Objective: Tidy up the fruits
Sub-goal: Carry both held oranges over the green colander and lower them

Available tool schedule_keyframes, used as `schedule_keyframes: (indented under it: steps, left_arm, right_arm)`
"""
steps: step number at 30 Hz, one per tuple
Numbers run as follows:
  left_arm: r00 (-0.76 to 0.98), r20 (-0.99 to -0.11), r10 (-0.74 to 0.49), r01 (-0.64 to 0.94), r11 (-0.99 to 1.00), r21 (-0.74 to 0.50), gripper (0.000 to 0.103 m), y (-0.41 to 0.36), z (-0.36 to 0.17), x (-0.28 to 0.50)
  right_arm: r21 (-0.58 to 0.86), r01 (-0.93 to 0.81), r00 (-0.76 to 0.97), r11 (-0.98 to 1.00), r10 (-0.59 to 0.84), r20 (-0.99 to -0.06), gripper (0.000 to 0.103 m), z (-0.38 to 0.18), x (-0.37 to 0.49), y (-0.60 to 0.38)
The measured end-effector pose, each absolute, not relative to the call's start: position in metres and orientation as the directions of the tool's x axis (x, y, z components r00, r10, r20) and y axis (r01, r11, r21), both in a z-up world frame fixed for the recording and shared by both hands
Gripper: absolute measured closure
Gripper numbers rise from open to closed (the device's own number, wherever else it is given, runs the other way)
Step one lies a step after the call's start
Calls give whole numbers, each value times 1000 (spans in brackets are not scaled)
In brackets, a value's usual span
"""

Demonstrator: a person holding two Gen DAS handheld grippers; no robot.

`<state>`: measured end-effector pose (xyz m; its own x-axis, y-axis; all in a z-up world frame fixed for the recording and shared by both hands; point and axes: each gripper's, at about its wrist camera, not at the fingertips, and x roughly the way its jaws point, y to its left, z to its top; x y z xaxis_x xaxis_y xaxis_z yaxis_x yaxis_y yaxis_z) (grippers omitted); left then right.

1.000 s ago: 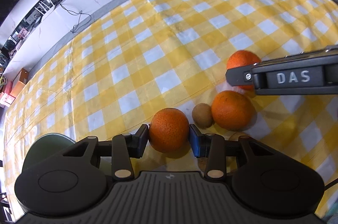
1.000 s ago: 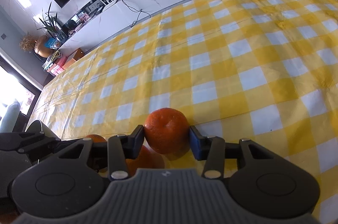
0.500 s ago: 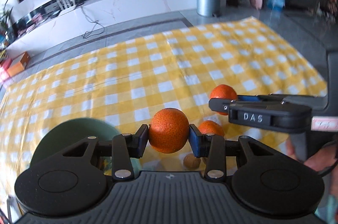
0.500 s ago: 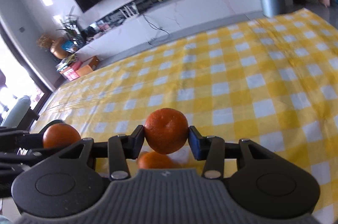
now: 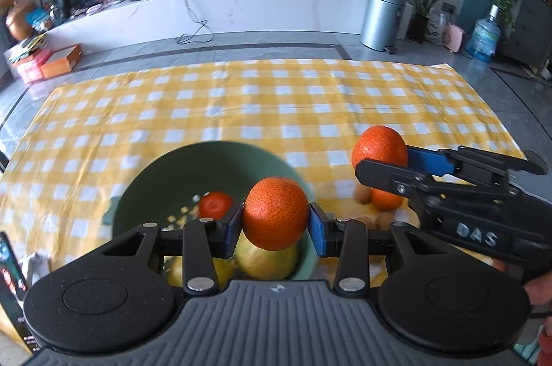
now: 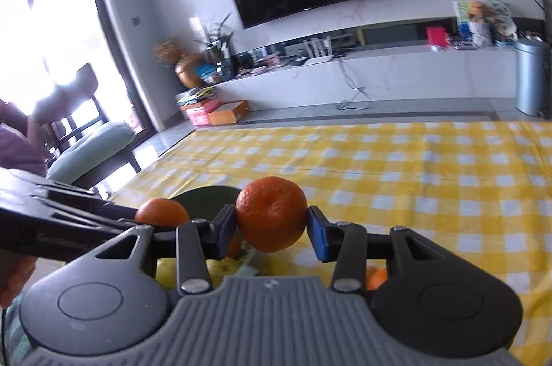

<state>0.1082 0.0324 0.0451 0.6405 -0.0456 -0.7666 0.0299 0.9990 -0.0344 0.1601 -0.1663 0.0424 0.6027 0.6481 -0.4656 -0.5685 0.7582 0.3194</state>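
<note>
My left gripper (image 5: 275, 221) is shut on an orange (image 5: 275, 213) and holds it just above the near right part of a green bowl (image 5: 165, 179). The bowl holds a small red-orange fruit (image 5: 216, 204) and yellow fruit (image 5: 265, 262). My right gripper (image 6: 272, 223) is shut on a second orange (image 6: 271, 213), lifted off the table; in the left wrist view that orange (image 5: 378, 147) hangs right of the bowl. Below it on the yellow checked cloth (image 5: 276, 104) lie another orange (image 5: 386, 198) and a small brown fruit (image 5: 361, 193), partly hidden.
A dark packet (image 5: 12, 279) lies at the table's near left edge. Beyond the far table edge are grey floor, a white TV bench (image 5: 224, 7) and a metal bin (image 5: 381, 17). A chair with a pale cushion (image 6: 93, 141) stands at the left.
Both grippers rose with their oranges and rolled level. The left one travelled from beside the loose fruit to over the green bowl; the right one followed leftward.
</note>
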Motion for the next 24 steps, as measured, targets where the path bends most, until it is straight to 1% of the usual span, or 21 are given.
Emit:
schedule_keyframes:
  steps: [5, 17, 24]
  left_arm:
    - [636, -770, -51, -20, 996, -83, 57, 59, 42, 103]
    - [591, -803, -74, -113, 978, -174, 57, 110, 13, 106]
    - [585, -804, -105, -131, 966, -222, 57, 125, -2, 114]
  right_arm:
    - [245, -653, 550, 717, 671, -497, 61, 52, 147, -129]
    - [67, -725, 508, 685, 597, -621, 62, 37, 156, -65]
    - [15, -735, 499, 678, 556, -665, 62, 30, 172, -44]
